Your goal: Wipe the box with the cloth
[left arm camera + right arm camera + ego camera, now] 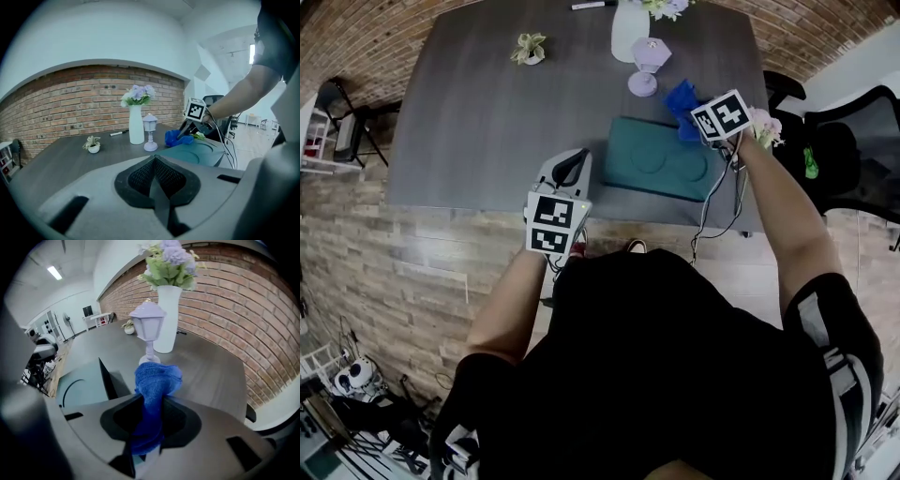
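A flat teal box (661, 159) lies near the table's front edge, right of centre. A blue cloth (682, 101) is bunched at the box's far right corner, and my right gripper (696, 120) is shut on it. The right gripper view shows the cloth (157, 383) squeezed between the jaws of that gripper (149, 411), with the box (84, 383) to the left below. My left gripper (572, 161) hovers over the front edge, left of the box and apart from it. Its jaws (157, 164) are shut on nothing. From there the box (201, 152) and cloth (176, 137) lie ahead to the right.
On the dark grey table (487, 122) stand a white vase with flowers (628, 28), a lilac lantern (647, 64) just behind the cloth, a small potted plant (530, 47) and a marker pen (592, 5). Black office chairs (853, 141) stand to the right.
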`<state>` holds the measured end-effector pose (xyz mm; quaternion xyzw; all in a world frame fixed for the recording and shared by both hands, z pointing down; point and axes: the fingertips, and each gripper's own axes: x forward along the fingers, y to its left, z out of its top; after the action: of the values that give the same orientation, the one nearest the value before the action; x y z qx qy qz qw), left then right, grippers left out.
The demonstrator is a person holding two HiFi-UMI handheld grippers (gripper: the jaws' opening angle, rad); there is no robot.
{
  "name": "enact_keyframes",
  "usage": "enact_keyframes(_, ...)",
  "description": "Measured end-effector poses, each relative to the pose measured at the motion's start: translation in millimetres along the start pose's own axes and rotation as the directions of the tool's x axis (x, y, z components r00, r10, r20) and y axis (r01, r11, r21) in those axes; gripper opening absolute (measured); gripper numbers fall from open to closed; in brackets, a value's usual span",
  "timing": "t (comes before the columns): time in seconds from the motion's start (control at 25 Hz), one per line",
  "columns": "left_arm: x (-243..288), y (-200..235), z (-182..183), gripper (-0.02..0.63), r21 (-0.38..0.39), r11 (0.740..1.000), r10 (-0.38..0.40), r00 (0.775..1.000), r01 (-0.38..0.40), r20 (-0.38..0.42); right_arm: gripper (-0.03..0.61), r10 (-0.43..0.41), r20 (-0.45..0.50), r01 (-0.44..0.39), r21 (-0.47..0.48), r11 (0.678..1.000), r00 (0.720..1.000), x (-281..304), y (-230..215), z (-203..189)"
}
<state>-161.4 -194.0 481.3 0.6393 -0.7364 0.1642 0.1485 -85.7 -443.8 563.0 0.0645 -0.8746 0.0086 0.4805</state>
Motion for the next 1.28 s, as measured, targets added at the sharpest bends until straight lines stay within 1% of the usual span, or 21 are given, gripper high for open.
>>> enact_keyframes(0.2,0,-38,3,0.008,0.031,0.999,-0.044,0.999,0.045,-0.025,0.107,0.005,0.001,-0.005,0.143,0.990,1.000,-15,-39,-39)
enact_keyframes(0.32,-6,-48,-1,0.008,0.044,0.998,-0.049,0.998,0.051,-0.042,0.107,-0.002,0.057,-0.012,0.254,0.967,0.998,-23,-46,-54)
enact_keyframes(0.4,-8,-54,-3,0.008,0.051,0.997,-0.055,0.997,0.057,-0.046,0.107,-0.027,0.099,-0.005,0.311,0.950,0.995,-30,-47,-61)
enact_keyframes(0.48,-10,-58,1,0.008,0.069,0.995,-0.069,0.997,0.071,-0.034,0.107,-0.055,0.112,0.015,0.332,0.943,0.992,-38,-45,-68)
enact_keyframes(0.56,-13,-60,8,0.008,0.093,0.992,-0.086,0.996,0.087,-0.015,0.107,-0.070,0.105,0.029,0.344,0.939,0.992,-44,-37,-82)
enact_keyframes(0.68,-13,-62,19,0.008,0.133,0.983,-0.127,0.992,0.125,0.009,0.107,-0.106,0.110,0.055,0.392,0.918,0.988,-58,-29,-101)
enact_keyframes(0.76,-13,-65,23,0.008,0.159,0.974,-0.167,0.986,0.163,0.013,0.107,-0.156,0.122,0.088,0.436,0.896,0.980,-68,-26,-112)
enact_keyframes(0.88,-13,-68,23,0.008,0.180,0.959,-0.225,0.974,0.220,0.010,0.107,-0.250,0.127,0.154,0.505,0.849,0.960,-83,-23,-126)
enact_keyframes(1.0,-16,-71,17,0.008,0.201,0.941,-0.279,0.960,0.273,0.002,0.107,-0.341,0.107,0.219,0.585,0.781,0.934,-97,-22,-143)
enact_keyframes(1.08,-21,-71,12,0.008,0.210,0.930,-0.308,0.951,0.302,-0.005,0.107,-0.383,0.075,0.257,0.624,0.738,0.921,-105,-18,-158)
enact_keyframes(1.16,-26,-68,9,0.008,0.215,0.922,-0.330,0.944,0.323,-0.007,0.109,-0.400,0.035,0.288,0.638,0.714,0.916,-109,-9,-171)
enact_keyframes(1.28,-33,-60,4,0.008,0.220,0.911,-0.357,0.934,0.350,-0.007,0.109,-0.403,0.004,0.304,0.649,0.697,0.915,-113,14,-184)
